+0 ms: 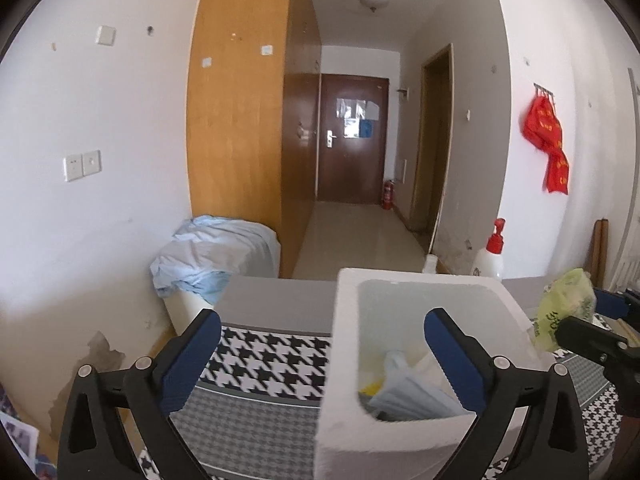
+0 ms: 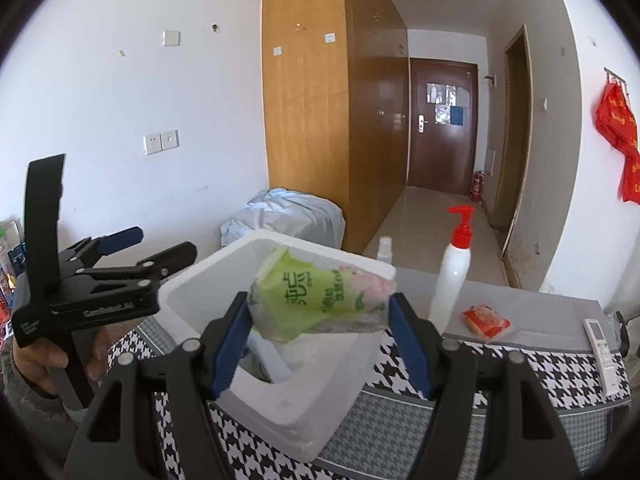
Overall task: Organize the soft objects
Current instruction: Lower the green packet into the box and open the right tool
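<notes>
A white foam box (image 1: 344,360) (image 2: 280,408) stands on a houndstooth-cloth table (image 1: 264,360). Soft packets (image 1: 404,392) lie inside it. My right gripper (image 2: 320,312) is shut on a green tissue pack (image 2: 316,300) and holds it over the box opening; the pack also shows in the left wrist view (image 1: 564,308). My left gripper (image 1: 322,352) is open and empty, its jaws straddling the box's near left corner. It appears in the right wrist view (image 2: 160,248) at the left of the box.
A white pump bottle with red top (image 2: 452,276) and a small spray bottle (image 2: 385,250) stand behind the box. A red packet (image 2: 486,320) and a remote (image 2: 604,356) lie on the table at right. A blue-covered bin (image 1: 216,256) sits beside the wardrobe.
</notes>
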`<action>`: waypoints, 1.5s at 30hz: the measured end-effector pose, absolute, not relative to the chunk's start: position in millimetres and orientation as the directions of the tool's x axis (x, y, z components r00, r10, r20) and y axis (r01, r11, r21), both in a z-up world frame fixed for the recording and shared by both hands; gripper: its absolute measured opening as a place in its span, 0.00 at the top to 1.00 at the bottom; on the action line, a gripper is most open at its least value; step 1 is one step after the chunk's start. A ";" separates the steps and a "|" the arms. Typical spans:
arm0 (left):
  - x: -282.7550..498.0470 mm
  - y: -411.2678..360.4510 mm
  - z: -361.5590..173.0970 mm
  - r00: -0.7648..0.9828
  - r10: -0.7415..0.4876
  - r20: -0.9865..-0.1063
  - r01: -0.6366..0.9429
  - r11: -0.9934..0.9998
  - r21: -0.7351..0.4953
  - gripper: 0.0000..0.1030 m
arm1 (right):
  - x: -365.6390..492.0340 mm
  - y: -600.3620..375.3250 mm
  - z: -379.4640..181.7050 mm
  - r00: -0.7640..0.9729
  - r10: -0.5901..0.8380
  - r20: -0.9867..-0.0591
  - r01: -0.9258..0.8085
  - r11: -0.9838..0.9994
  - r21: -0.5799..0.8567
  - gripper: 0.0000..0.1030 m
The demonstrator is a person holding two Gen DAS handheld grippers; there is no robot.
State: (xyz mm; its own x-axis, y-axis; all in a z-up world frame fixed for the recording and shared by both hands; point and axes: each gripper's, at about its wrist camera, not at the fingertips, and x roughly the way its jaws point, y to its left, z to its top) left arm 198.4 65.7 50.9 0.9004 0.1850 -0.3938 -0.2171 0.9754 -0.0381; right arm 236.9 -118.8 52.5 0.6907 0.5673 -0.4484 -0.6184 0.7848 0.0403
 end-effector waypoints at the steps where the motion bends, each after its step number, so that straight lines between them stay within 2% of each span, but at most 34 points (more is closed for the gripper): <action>1: 194.9 69.1 52.2 0.901 0.192 -0.388 -0.224 0.974 -0.040 0.01 | 237.6 -117.0 52.5 0.690 0.568 -0.449 -0.619 0.784 0.039 0.30; 7: 183.9 77.5 54.5 0.900 0.238 -0.366 -0.266 0.964 -0.026 0.01 | 244.5 -108.2 51.4 0.677 0.577 -0.457 -0.628 0.777 0.052 0.30; 17: 169.1 81.0 48.7 0.902 0.247 -0.355 -0.270 0.963 -0.017 0.01 | 260.6 -94.2 43.8 0.650 0.574 -0.498 -0.627 0.775 0.075 0.30; 26: 158.7 84.3 45.0 0.898 0.260 -0.356 -0.285 0.958 -0.019 0.01 | 267.6 -78.1 34.1 0.636 0.557 -0.533 -0.628 0.776 0.060 0.20; 39: 150.2 69.8 51.2 0.907 0.241 -0.346 -0.261 0.965 -0.012 0.01 | 247.3 -95.3 42.3 0.659 0.552 -0.511 -0.612 0.788 0.061 0.19; 41: 146.6 66.5 53.0 0.910 0.230 -0.344 -0.250 0.968 -0.015 0.01 | 242.5 -101.3 42.8 0.663 0.550 -0.508 -0.605 0.793 0.070 0.13; 43: 141.9 62.1 55.0 0.913 0.225 -0.341 -0.244 0.970 -0.013 0.01 | 237.4 -109.3 43.8 0.668 0.553 -0.498 -0.595 0.799 0.088 0.03; 45: 137.2 57.8 56.9 0.916 0.221 -0.335 -0.238 0.971 -0.010 0.01 | 232.8 -116.0 45.2 0.674 0.555 -0.487 -0.591 0.801 0.096 0.01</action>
